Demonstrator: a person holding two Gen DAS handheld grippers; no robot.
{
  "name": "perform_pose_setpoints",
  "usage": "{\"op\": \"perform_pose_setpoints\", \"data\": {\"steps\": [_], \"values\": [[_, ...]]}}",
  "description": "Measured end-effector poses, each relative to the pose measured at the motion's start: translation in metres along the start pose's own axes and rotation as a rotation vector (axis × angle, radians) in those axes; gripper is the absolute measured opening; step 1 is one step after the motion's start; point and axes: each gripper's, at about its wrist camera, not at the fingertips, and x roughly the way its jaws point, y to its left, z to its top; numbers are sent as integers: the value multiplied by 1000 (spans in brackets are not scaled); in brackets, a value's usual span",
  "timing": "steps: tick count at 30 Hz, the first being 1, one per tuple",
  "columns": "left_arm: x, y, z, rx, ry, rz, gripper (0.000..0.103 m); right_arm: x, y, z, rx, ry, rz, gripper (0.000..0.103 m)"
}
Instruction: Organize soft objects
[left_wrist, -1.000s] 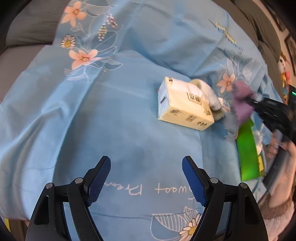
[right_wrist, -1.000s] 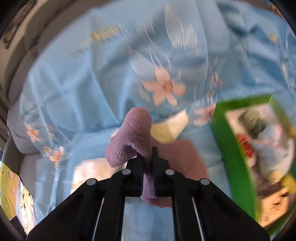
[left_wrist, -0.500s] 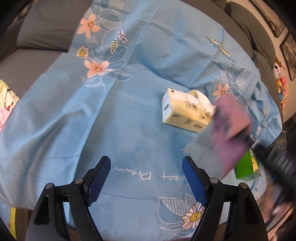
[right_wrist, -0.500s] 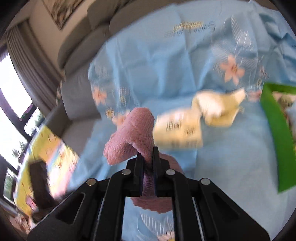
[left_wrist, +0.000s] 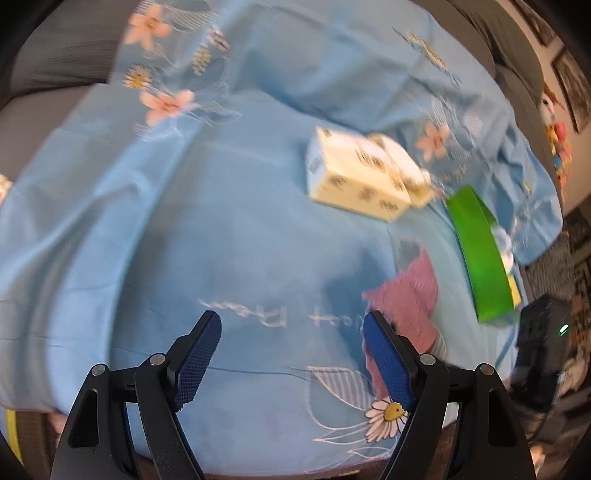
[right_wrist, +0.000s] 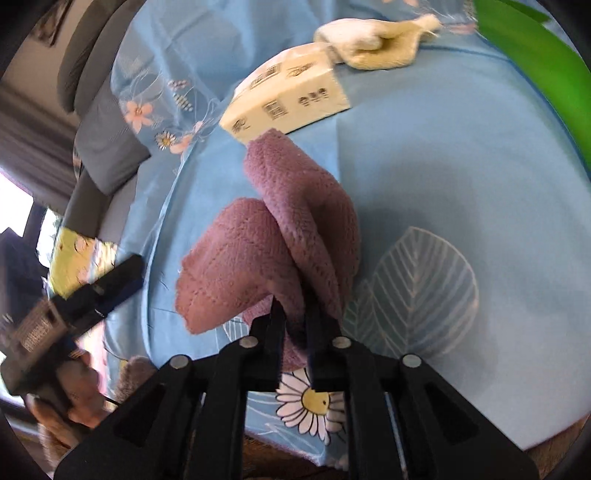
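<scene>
Right gripper (right_wrist: 293, 325): jaws a slit apart and just been easing open, pads pinching a fold of the purple knit cloth (right_wrist: 273, 236). The cloth bunches in two lobes ahead of the jaws and hangs low over the light blue floral bedsheet (right_wrist: 461, 155); whether its lower edge touches the sheet cannot be told. It sits near the sheet's front edge, above the printed daisy (right_wrist: 314, 402).

Left gripper (left_wrist: 291, 354): jaws spread wide, nothing between the blue pads, poised over the front edge of the sheet with the purple cloth just beyond its right finger.

Toward the middle of the sheet lies a cream tissue pack (left_wrist: 352, 177) with printed codes. A cream cloth (right_wrist: 376, 37) lies against its far side, touching it. A green box (left_wrist: 480, 251) stands at the sheet's right edge, apart from the pack; its contents are blurred
</scene>
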Motion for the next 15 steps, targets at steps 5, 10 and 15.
{"op": "perform_pose_setpoints", "data": {"steps": [5, 10, 15], "values": [[21, -20, -10, 37, 64, -73, 80, -32, -5, 1, 13, -97, -68, 69], [44, -35, -16, 55, 127, -102, 80, -48, -19, 11, 52, -137, -35, 69], [52, -47, -15, 73, 113, -114, 80, -30, -15, 25, 44, -117, 16, 74]]}}
